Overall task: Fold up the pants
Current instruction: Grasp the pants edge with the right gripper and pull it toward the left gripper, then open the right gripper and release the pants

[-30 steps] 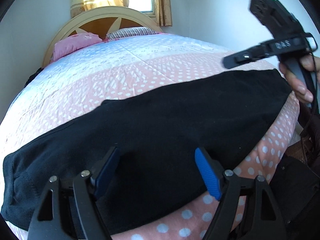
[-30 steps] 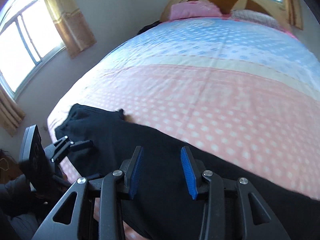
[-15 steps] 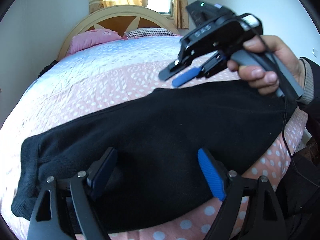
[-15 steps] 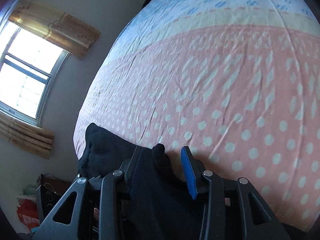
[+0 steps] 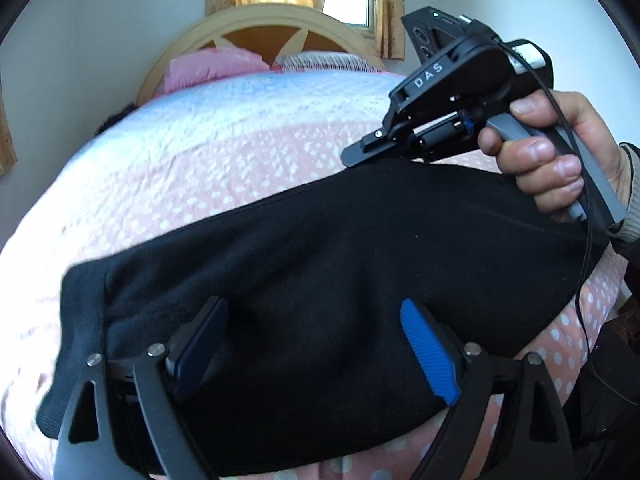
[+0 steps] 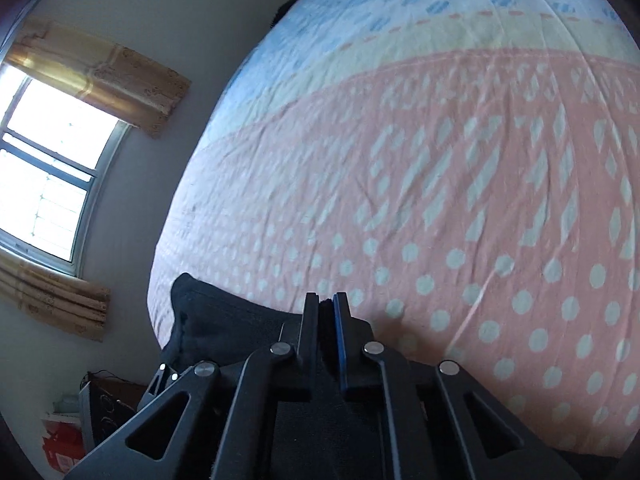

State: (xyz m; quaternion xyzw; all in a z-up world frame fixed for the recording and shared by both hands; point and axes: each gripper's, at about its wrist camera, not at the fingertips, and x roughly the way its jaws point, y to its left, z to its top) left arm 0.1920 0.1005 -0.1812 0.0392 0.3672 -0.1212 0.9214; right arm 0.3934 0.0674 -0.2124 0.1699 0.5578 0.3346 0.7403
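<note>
Pants (image 5: 320, 272), black, lie across the near edge of the bed (image 5: 240, 152), long axis running left to right in my left view, one end at the left, the other under my right hand (image 5: 560, 160). My right gripper (image 6: 327, 312) was open half a second ago; now its fingers are pinched on the pants' far edge, so I judge a fold can begin. My left gripper (image 5: 316, 344) hovers over the cloth, fingers wide.

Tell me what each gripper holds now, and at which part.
The right gripper pinches the black pants at their far edge; the left gripper is open and holds nothing.
</note>
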